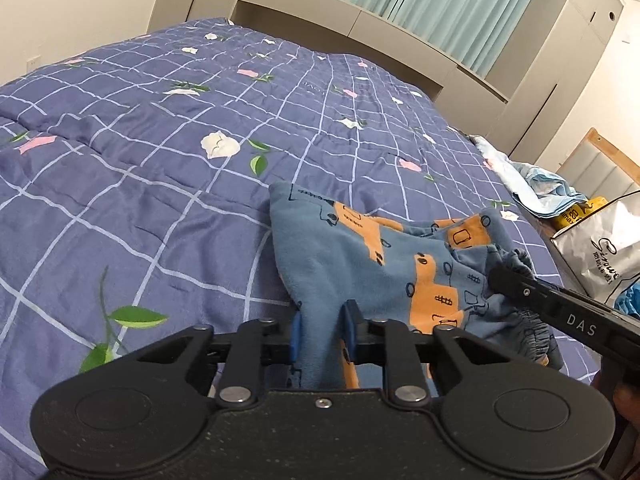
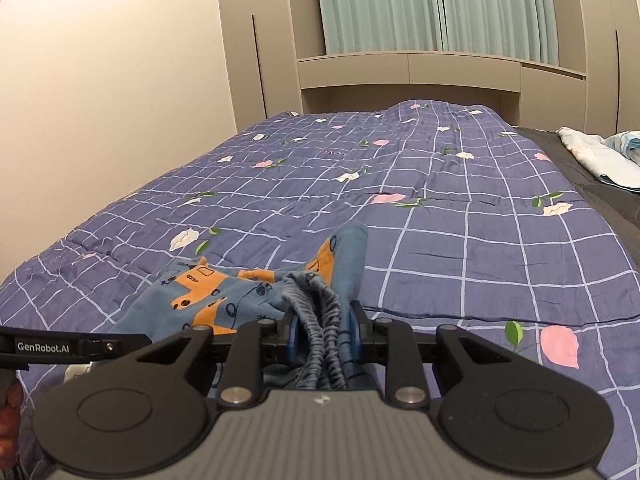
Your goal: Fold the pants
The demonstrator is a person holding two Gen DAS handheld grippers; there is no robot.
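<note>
Pinching the blue pants on the bed, the left gripper fingers clamp a fabric fold while the right gripper fingers squeeze the bunched waistband.

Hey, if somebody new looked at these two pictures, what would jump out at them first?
First, the blue pants with orange vehicle prints, bunched on the near part of the bed. Both grippers are clamped on them: the left gripper on plain blue cloth, the right gripper on the gathered elastic waistband. Behind spreads the purple checked quilt with pink and white flowers.
</note>
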